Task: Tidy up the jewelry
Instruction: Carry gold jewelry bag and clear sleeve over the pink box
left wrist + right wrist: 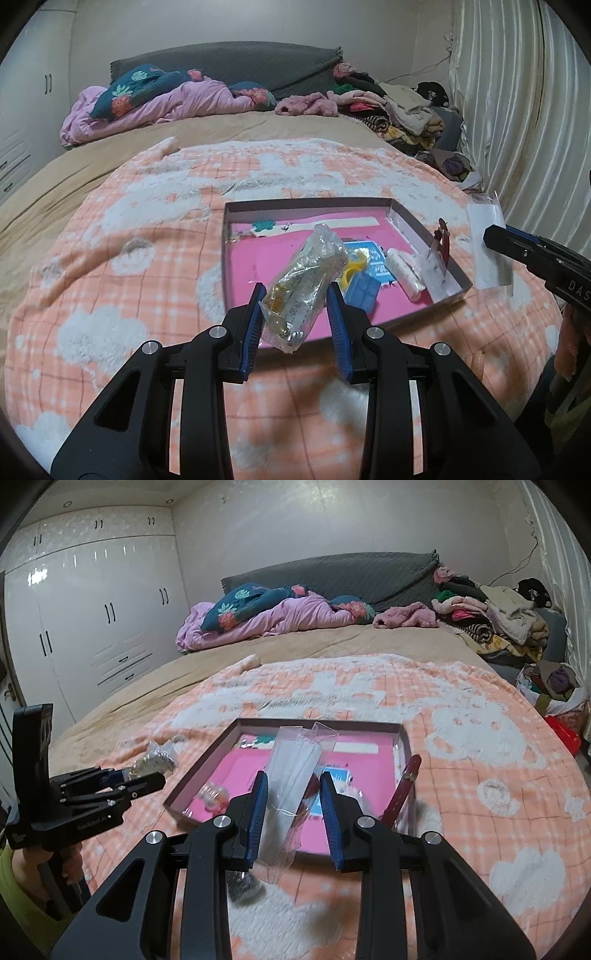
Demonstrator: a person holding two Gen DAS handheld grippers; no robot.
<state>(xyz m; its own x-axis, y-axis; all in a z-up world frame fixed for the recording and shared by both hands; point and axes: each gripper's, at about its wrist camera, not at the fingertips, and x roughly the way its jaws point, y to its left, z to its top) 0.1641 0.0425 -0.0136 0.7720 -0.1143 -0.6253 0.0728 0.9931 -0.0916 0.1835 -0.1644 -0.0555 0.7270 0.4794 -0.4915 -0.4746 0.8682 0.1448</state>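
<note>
A shallow box with a pink floor (pixel 243 266) (pixel 207 771) lies on the orange plaid blanket. It holds blue packets (pixel 364 291), a white roll (pixel 402 273), a yellow piece (pixel 354 266) and a red watch strap (pixel 400 790) leaning on its right wall. My left gripper (pixel 297 314) is shut on a clear bag of gold-coloured jewelry (pixel 303 291), above the box's near edge. My right gripper (pixel 293 801) has a flat clear plastic sleeve (pixel 291 771) between its fingers, pressed to the left pad with a gap on the right; it also shows in the left wrist view (pixel 491 251).
The blanket (pixel 129 295) covers the near part of a bed. A purple duvet and pillows (pixel 155 99) lie at the headboard. A pile of clothes (pixel 399 110) sits at the far right by a curtain. White wardrobes (pixel 92 609) stand on the left.
</note>
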